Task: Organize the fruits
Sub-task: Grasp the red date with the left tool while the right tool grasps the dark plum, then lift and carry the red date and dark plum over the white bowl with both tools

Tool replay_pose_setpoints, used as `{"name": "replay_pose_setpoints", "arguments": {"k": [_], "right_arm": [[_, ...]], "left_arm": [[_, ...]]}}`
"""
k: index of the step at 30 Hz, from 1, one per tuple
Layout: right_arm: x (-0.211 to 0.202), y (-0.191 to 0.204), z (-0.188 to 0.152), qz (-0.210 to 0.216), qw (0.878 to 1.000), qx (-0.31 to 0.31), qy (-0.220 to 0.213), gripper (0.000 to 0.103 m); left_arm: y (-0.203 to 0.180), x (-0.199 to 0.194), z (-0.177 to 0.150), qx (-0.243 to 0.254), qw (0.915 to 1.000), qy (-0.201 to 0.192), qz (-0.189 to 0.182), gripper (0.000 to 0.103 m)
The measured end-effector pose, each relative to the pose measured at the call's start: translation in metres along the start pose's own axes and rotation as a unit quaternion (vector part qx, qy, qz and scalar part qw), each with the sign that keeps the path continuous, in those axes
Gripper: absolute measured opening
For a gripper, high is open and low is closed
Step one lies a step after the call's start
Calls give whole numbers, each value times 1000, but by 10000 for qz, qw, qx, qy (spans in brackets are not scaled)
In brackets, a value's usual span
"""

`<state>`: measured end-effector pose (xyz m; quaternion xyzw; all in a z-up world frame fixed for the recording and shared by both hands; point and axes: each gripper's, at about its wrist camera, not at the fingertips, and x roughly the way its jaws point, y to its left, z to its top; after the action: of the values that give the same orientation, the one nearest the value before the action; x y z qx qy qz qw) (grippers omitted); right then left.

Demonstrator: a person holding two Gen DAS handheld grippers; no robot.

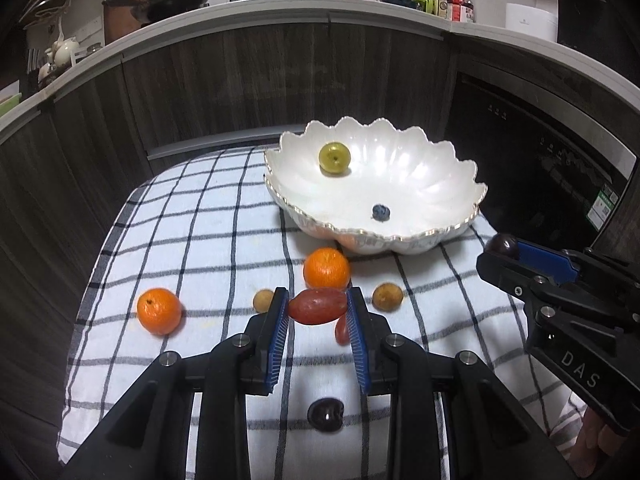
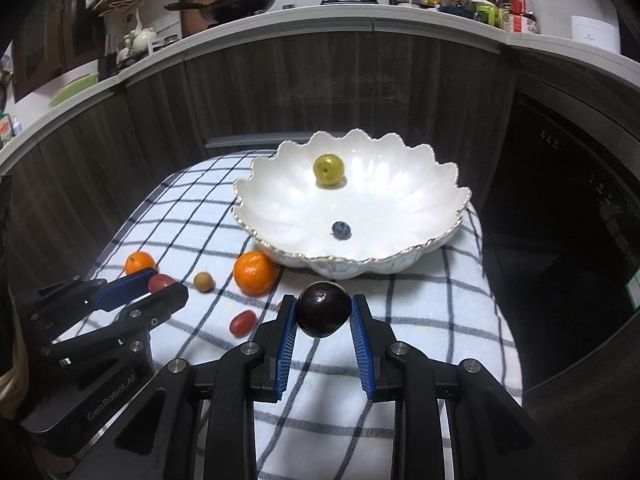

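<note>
My left gripper point(image 1: 318, 300) is shut on a red oblong grape tomato point(image 1: 318, 306), lifted above the checked cloth point(image 1: 192, 240). My right gripper point(image 2: 323, 307) is shut on a dark purple plum point(image 2: 323, 310), also off the cloth; it shows at the right of the left wrist view point(image 1: 504, 250). A white scalloped bowl point(image 2: 280, 208) stands ahead, holding a green fruit point(image 2: 329, 169) and a blueberry point(image 2: 341, 230). On the cloth lie two oranges point(image 1: 326, 268) point(image 1: 159, 311), two small brown fruits point(image 1: 387, 297) point(image 1: 263, 300), a second red tomato point(image 2: 242, 322) and a dark cherry point(image 1: 325, 415).
The cloth covers a small table whose edges fall away on the left and right. Dark wooden cabinet fronts point(image 1: 240, 80) stand behind it, a black oven door point(image 2: 560, 200) at the right. A counter above carries a wok point(image 2: 240, 2), bottles and jars.
</note>
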<state>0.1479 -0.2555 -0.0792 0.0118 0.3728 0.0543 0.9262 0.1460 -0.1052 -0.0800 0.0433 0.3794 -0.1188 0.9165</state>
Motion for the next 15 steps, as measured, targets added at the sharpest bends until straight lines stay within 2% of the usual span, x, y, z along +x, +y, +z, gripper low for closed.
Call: {"name": "replay_pose_setpoints", "arguments": {"k": [6,15], "right_arm": [[-6,-4,15,-236,9996,110,-121,29],[-9,-10,36,-328,9988,270,-239,29]], "left_arm": [[0,-1,21,-17,9999,-112,3,29],[0,2,47,-15,9997,-216,61,29]]}}
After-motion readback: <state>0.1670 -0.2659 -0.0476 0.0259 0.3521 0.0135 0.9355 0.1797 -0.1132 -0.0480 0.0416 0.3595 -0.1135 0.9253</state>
